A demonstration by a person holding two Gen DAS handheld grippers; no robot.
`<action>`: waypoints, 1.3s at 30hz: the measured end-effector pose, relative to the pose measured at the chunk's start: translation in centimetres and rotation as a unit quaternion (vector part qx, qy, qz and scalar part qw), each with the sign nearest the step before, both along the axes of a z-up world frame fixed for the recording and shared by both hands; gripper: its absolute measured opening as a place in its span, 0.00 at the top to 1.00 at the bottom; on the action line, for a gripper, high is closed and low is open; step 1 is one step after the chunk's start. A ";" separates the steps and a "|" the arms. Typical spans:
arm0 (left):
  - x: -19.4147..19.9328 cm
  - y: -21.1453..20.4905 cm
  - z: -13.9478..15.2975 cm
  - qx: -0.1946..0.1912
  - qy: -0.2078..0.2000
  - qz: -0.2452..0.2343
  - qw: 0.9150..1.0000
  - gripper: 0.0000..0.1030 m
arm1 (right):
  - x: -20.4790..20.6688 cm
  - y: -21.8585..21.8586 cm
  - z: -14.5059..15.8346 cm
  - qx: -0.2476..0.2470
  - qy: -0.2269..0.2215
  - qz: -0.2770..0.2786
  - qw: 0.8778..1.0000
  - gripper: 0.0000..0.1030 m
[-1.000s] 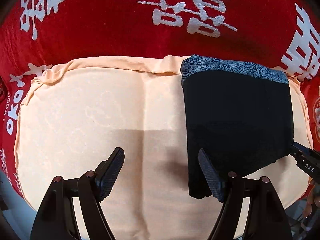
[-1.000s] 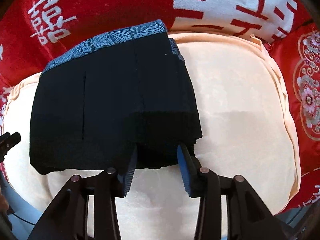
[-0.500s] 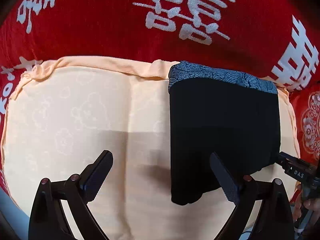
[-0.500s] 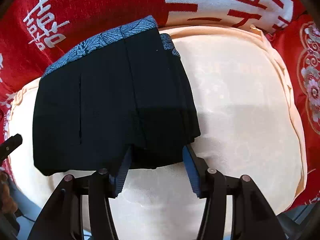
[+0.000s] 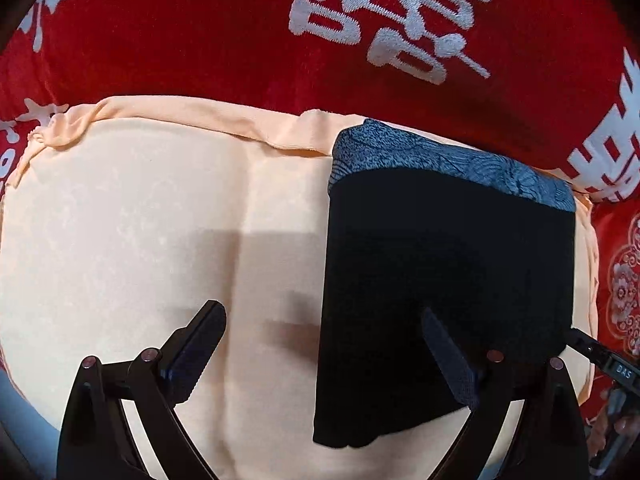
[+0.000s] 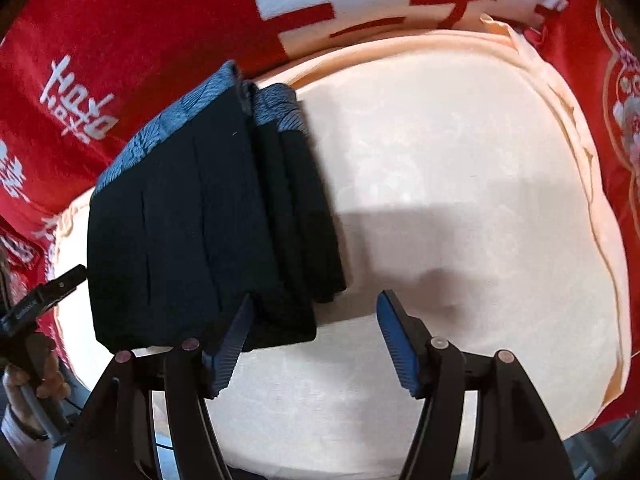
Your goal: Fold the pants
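A peach cushion [image 5: 120,220] lies on a red blanket [image 5: 180,40].
Folded black pants [image 5: 440,260] sit at 3 o'clock on it. Left gripper [image 5: 320,344] and right gripper [image 6: 316,340] jaws are apart, holding nothing.

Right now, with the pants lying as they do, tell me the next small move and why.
Probably draw both grippers back and finish. The pants lie as a compact folded stack on the peach cushion, patterned waistband at the far edge. The left gripper and right gripper both have jaws spread open, gripping nothing. The layers along the stack's right side look slightly stepped; squaring them might be optional.
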State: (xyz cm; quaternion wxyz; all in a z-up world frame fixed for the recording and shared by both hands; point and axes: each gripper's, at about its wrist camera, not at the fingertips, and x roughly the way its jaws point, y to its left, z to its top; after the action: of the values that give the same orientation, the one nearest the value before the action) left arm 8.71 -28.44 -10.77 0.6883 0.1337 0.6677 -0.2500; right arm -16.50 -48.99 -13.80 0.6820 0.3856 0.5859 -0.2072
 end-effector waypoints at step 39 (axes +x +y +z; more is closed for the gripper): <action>0.8 -3.8 -5.6 -0.106 0.118 -0.006 0.987 0.10 | 7.6 -5.4 -7.4 0.229 -0.147 0.070 0.960 0.38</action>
State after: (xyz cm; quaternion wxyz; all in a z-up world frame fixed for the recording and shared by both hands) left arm 9.50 -32.23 -16.35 0.6135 0.0339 0.7130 -0.3379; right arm -8.92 -54.42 -21.24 0.6670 0.5158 0.5362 0.0394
